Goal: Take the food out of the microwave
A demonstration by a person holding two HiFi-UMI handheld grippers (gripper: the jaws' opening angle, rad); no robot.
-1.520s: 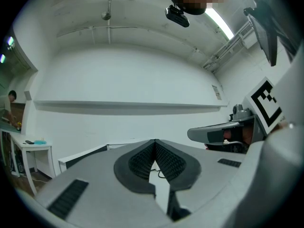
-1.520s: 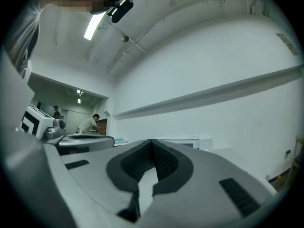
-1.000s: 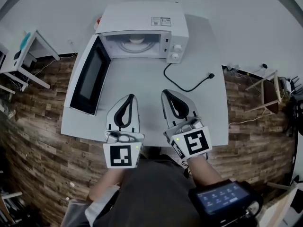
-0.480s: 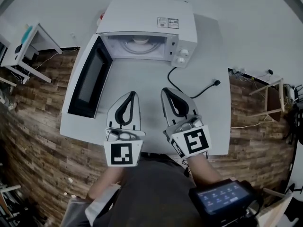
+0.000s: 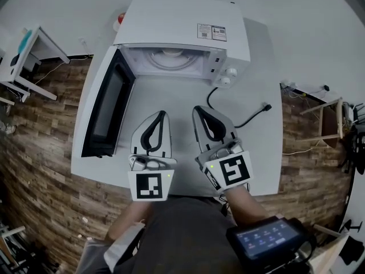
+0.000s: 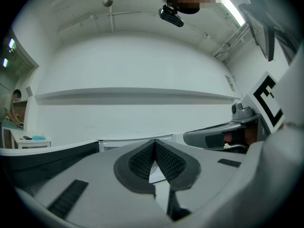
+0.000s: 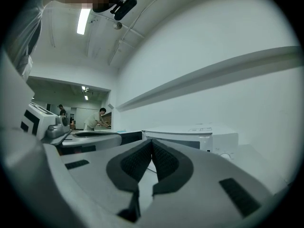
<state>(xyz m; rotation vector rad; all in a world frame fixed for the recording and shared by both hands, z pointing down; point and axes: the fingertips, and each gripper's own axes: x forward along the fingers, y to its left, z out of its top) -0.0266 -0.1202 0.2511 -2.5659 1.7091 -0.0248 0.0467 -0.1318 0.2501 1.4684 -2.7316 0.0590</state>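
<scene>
**Ana:** The left tongs [image 5: 162,114] and the right tongs [image 5: 197,109], how did they stand?

**Ben:** Both were pressed together, pad against pad, and nothing was between them. Each gripper view showed its own dark ribbed pads meeting at the tips. In the head view the two lay side by side over the near part of the white desk [image 5: 171,93] and pointed toward the microwave [image 5: 182,21].

**Ana:** And where was the food?

**Ben:** The food [image 5: 170,53] was inside the microwave. It was a pale round thing on the glass turntable [image 5: 155,62], toward the back of the cavity and well apart from both tongs. Only the head view showed it. The door [image 5: 107,110] stood wide open to the left, just beside the left tongs.

**Ana:** What did the gripper views give instead?

**Ben:** The left gripper view gave mostly the white wall [image 6: 133,65]. The dark edge of the open door was low at its left, and the right tongs with their marker cube were at its right. The right gripper view showed the microwave from the side, its top and one knob, but not the inside. It showed also a person [image 7: 99,118] far away in another room, whom the head view did not show.

**Ana:** Was anything seen from the head view alone?

**Ben:** Yes. There were the two knobs [image 5: 231,71] and the black cord [image 5: 228,116] that lay on the desk right of the right tongs. Its plug [image 5: 266,107] lay near the desk's right edge. Around the desk was the wooden floor [image 5: 40,130].
</scene>
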